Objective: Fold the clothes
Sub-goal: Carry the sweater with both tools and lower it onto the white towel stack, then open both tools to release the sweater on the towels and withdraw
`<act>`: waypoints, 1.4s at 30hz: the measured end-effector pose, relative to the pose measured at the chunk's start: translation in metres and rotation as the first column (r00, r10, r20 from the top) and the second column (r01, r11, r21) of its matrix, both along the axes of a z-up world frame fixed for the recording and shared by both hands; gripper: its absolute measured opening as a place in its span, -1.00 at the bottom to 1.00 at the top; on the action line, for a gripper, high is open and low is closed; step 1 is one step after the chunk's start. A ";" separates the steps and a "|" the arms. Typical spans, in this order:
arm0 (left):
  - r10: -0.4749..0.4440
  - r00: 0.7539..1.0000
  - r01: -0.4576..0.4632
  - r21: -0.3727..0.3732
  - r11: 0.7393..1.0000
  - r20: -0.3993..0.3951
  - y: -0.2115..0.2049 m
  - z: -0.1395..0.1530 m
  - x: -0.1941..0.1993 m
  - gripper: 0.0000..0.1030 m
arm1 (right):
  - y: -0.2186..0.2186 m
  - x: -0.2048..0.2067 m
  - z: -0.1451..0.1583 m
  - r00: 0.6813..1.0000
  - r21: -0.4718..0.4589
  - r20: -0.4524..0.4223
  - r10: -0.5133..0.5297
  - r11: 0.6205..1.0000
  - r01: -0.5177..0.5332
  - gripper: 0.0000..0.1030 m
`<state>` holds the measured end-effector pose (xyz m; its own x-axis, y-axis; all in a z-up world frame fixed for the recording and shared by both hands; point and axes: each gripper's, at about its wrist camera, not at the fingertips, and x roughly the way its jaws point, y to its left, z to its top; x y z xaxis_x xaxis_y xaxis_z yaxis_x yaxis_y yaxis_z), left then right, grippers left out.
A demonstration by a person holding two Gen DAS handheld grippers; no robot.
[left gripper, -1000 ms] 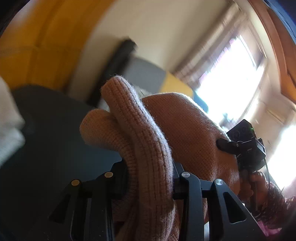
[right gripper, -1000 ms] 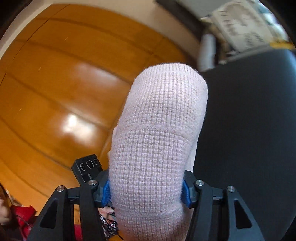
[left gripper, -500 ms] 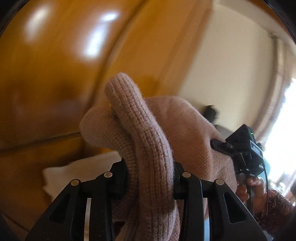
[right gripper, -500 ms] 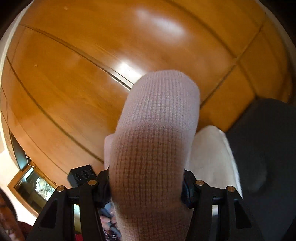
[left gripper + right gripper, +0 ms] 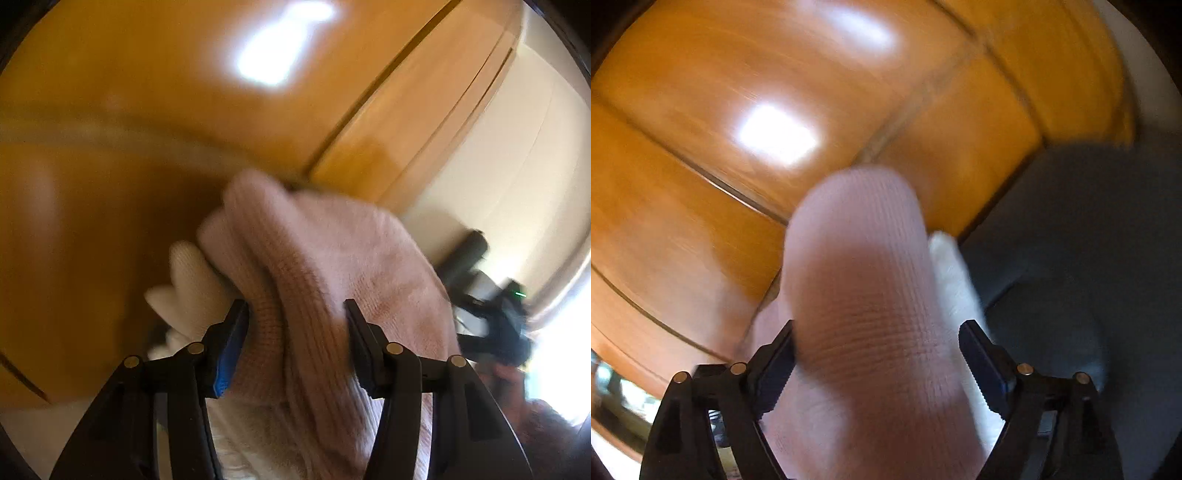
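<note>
While just opening, jaws of both grippers, left (image 5: 295, 325) and right (image 5: 877, 347), loose around the pink knit (image 5: 332, 258).

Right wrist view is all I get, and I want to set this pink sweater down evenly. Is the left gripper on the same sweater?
Observer: Yes. The pink sweater runs between the jaws of the left gripper, which have just been opening; whether its pads press on it now is unclear.
Operator: What is beside that end?
Observer: A white knit garment, low and to the left of the sweater's fold.
Operator: And on the far side?
Observer: The right gripper, blurred, with a hand below it. Its jaws have just been opening too, with the sweater between them.
</note>
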<state>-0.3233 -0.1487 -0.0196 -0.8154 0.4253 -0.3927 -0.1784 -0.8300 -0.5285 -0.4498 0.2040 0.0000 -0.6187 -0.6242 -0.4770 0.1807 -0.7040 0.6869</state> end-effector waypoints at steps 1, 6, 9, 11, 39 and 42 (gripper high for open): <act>0.021 0.999 -0.021 -0.018 1.000 -0.033 0.000 0.007 0.008 0.08 | 0.005 0.010 0.009 0.998 0.030 -0.050 -0.032 0.999 0.033 0.63; -0.011 0.978 -0.010 -0.099 0.995 -0.207 0.013 0.043 0.042 0.08 | -0.037 0.022 0.028 0.975 0.181 -0.220 0.029 0.983 0.012 0.13; -0.147 0.967 0.079 -0.304 0.950 -0.207 0.071 0.042 0.035 0.08 | -0.084 0.014 0.022 0.963 0.336 -0.230 0.140 0.940 -0.056 0.05; -0.190 0.967 0.101 -0.433 0.896 -0.168 0.105 0.030 0.019 0.08 | -0.099 0.015 0.008 0.971 0.405 -0.177 0.163 0.911 -0.079 0.06; 0.096 0.981 -0.055 -0.230 0.972 0.171 0.070 -0.003 0.186 0.35 | -0.065 0.336 -0.042 0.997 0.498 -0.077 -0.026 0.865 0.061 0.53; 0.147 0.981 -0.103 -0.307 0.946 0.125 0.078 0.014 0.195 0.35 | -0.075 0.348 -0.027 0.993 0.524 -0.118 -0.006 0.849 0.067 0.55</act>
<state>-0.1283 -0.0707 -0.0054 -0.7798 0.1690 -0.6028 -0.0033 -0.9640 -0.2660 -0.1015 0.1291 -0.0268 -0.7028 -0.2750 -0.6561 0.1992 -0.9614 0.1896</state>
